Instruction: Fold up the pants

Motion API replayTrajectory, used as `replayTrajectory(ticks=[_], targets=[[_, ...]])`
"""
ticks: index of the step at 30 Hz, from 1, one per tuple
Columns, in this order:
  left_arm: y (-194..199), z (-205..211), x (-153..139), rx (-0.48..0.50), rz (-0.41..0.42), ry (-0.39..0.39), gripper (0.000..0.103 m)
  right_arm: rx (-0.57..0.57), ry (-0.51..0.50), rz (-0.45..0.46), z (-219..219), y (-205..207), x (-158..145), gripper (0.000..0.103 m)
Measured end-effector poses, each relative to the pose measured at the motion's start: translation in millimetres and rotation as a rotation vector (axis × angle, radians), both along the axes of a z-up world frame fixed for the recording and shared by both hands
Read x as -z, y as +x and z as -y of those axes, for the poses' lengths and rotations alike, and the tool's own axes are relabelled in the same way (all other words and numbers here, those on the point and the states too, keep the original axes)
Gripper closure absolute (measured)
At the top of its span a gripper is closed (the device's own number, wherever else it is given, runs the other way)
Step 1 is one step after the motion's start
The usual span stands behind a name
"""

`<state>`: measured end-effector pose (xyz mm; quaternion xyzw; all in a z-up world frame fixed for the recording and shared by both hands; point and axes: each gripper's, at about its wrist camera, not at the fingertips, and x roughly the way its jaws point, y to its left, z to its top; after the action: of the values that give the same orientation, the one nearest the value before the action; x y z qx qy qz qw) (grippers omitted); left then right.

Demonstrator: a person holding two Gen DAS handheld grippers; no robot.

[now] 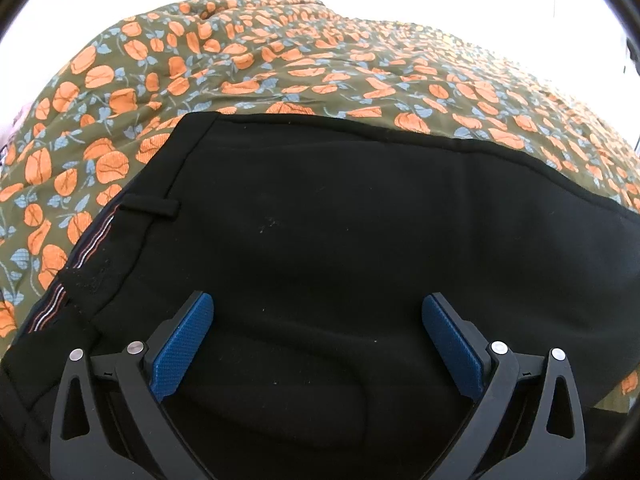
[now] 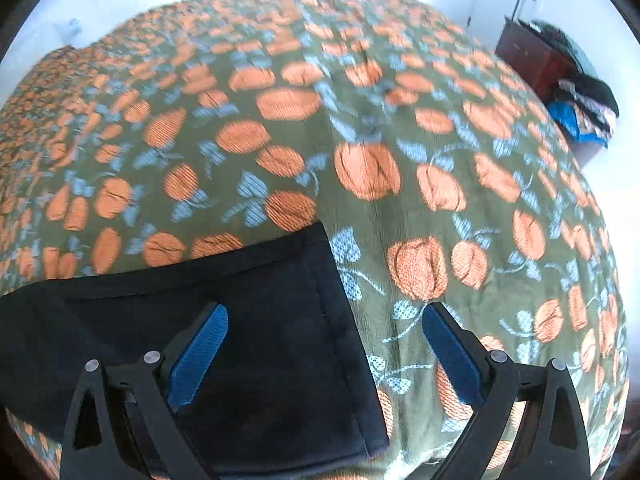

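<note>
Left wrist view: we see the left gripper (image 1: 316, 312) with its jaws spread wide, nothing between the blue pads (image 1: 180, 344), hanging just over the black pants (image 1: 340, 220). We cannot tell whether the fingertips touch the cloth. The pants lie flat on a bedspread (image 1: 280, 60) printed with orange flowers and blue leaves on olive green; the waistband (image 1: 86, 248), with its striped inner lining and a belt loop (image 1: 150, 207), runs along the left of the frame, toward the bedspread's left edge. In the right wrist view, which is blurred, we find the right gripper (image 2: 324, 316) also spread wide and holding nothing; it straddles the stitched hem (image 2: 332, 320) of the pant leg, one pad over the black cloth, the other over bare bedspread. Past the bedspread's far right corner stands a dark red cabinet (image 2: 532, 60) with a heap of clothes (image 2: 584, 108) beside it, well apart from the pants.
</note>
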<state>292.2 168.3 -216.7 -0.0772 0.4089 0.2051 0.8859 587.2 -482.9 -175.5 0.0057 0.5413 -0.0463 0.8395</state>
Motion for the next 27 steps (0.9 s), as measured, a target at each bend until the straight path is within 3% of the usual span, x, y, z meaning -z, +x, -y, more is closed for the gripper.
replayTrajectory(ticks=[1, 2, 3, 8, 11, 13, 15, 17, 19, 21, 22, 23, 24, 26, 27], targets=[[0, 0, 0, -0.002, -0.002, 0.003, 0.000, 0.017, 0.010, -0.011, 0, 1, 3, 0.035], [1, 0, 1, -0.001, -0.002, 0.003, 0.000, 0.030, 0.045, 0.001, 2, -3, 1, 0.080], [1, 0, 1, -0.001, -0.002, 0.002, 0.001, 0.045, 0.029, 0.038, 2, -11, -7, 0.095], [1, 0, 1, -0.002, -0.006, 0.004, 0.001, -0.102, 0.012, 0.231, -15, -91, -69, 0.097], [3, 0, 0, -0.002, -0.021, 0.009, 0.001, -0.193, 0.013, 0.324, -28, -188, -106, 0.100], [5, -1, -2, -0.003, -0.038, 0.010, 0.000, -0.196, 0.035, 0.340, -28, -243, -112, 0.100], [8, -1, -5, -0.009, -0.066, 0.010, 0.000, -0.134, 0.078, 0.316, -18, -302, -100, 0.100], [10, 2, -14, -0.021, -0.123, 0.016, 0.001, -0.023, 0.079, 0.237, -3, -346, -72, 0.102], [8, 10, -24, -0.010, -0.157, 0.014, 0.001, 0.081, 0.067, 0.193, 11, -376, -53, 0.101], [-5, 27, -40, 0.027, -0.148, -0.004, 0.001, 0.167, 0.082, 0.202, 20, -395, -54, 0.097], [-13, 36, -48, 0.048, -0.130, -0.018, 0.001, 0.185, 0.071, 0.236, 20, -403, -63, 0.094], [-28, 51, -60, 0.083, -0.099, -0.047, 0.001, 0.190, 0.066, 0.265, 17, -410, -70, 0.081], [-41, 63, -67, 0.109, -0.077, -0.069, 0.001, 0.189, 0.084, 0.299, 11, -415, -78, 0.058], [-72, 93, -79, 0.189, -0.033, -0.123, 0.001, 0.171, 0.176, 0.346, -6, -419, -86, 0.036], [-84, 106, -80, 0.218, -0.020, -0.138, 0.001, 0.152, 0.217, 0.356, -13, -421, -84, 0.036]])
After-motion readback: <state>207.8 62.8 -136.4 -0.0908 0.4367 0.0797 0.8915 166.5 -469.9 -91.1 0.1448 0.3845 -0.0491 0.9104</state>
